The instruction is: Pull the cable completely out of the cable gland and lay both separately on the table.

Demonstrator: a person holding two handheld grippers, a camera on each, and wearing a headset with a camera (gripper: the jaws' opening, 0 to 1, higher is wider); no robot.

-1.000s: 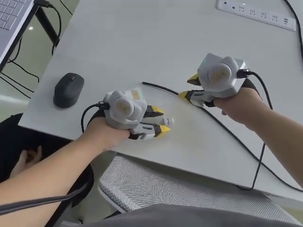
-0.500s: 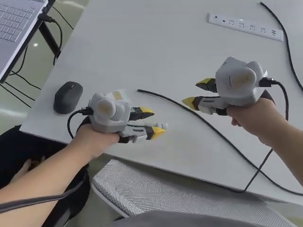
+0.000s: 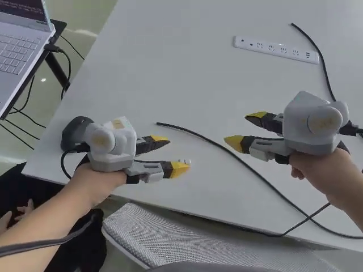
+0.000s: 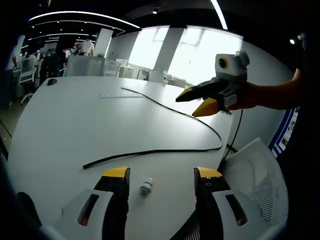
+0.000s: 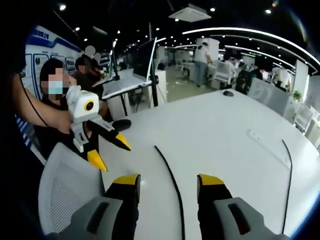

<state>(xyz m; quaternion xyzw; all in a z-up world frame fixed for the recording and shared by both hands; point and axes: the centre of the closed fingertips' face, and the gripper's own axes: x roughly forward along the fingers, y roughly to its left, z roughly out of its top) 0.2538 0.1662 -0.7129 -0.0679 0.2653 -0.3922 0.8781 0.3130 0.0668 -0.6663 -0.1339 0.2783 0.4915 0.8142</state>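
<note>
Indoors, open office, white table (image 3: 187,68), black cable (image 4: 150,151), power strip (image 3: 275,49).

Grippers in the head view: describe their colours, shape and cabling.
Left gripper and right gripper match: each has a rounded pale grey housing with a round disc on its side, and black jaws ending in pointed yellow tips. A black lead leaves the rear of each housing. The forearms are bare, with no sleeves.
</note>
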